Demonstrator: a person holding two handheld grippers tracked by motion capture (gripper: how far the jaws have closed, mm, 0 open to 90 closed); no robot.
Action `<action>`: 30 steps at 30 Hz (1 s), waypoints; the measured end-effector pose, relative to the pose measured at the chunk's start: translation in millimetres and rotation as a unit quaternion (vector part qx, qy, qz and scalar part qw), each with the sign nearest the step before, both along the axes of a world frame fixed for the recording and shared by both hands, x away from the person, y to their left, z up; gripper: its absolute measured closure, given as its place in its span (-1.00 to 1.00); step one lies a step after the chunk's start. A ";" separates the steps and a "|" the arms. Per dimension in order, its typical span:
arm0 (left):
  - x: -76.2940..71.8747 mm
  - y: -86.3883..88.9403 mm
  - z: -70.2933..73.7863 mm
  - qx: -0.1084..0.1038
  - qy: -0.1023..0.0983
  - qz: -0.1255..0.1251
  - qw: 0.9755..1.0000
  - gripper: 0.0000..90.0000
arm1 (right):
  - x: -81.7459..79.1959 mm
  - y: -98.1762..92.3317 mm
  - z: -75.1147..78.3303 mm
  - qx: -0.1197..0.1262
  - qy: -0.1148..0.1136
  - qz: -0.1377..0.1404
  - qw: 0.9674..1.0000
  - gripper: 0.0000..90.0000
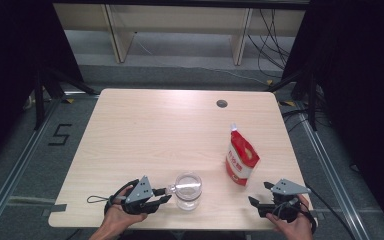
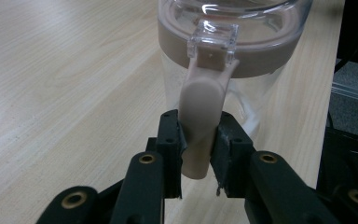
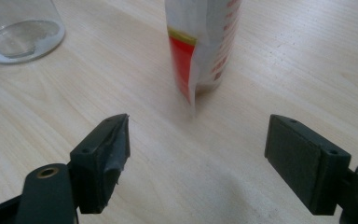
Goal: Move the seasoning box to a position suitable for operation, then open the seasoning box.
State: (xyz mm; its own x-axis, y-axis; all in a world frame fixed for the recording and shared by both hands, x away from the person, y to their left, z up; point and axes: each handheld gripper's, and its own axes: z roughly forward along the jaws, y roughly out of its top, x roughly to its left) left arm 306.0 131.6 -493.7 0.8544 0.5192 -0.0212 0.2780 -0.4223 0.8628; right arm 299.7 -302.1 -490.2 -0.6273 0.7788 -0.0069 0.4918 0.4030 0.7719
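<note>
A clear jar (image 1: 188, 190) with a clear lid on a beige ring stands near the table's front edge. In the left gripper view the jar (image 2: 242, 88) is close in front of me, and a beige latch tab (image 2: 199, 112) hangs down from its lid. My left gripper (image 2: 198, 140) is shut on that tab, both pads pressed against it. In the high view the left gripper (image 1: 166, 192) reaches the jar from the left. A red and white pouch (image 1: 241, 157) stands upright to the jar's right. My right gripper (image 1: 259, 193) rests open in front of the pouch (image 3: 200, 42), jaws wide with nothing between them (image 3: 198, 154).
The light wooden table (image 1: 155, 130) has a round cable hole (image 1: 222, 103) at the back right. The jar's base (image 3: 21, 35) shows at the upper left of the right gripper view. A "5" mark (image 1: 60, 134) is on the floor to the left.
</note>
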 end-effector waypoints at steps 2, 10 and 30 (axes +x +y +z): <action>0.4 0.3 -1.0 -0.011 0.008 0.007 1.000 0.62 | 0.4 -0.1 -0.2 -0.002 -0.003 0.002 1.000 -0.49; -2.1 6.6 5.1 -0.024 0.013 0.049 0.998 -0.18 | -1.5 1.5 0.5 0.002 0.000 -0.002 1.000 -0.49; -14.4 17.8 40.1 -0.100 0.018 0.088 0.991 -0.17 | -1.4 -2.2 0.9 -0.002 -0.002 0.003 1.000 -0.44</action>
State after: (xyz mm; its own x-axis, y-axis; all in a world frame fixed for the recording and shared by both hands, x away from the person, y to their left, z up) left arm 291.5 149.4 -453.6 0.7475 0.6426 -0.1683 0.3650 -0.1856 0.9123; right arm 298.3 -304.2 -489.4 -0.6315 0.7752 -0.0137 0.4857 0.4093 0.7724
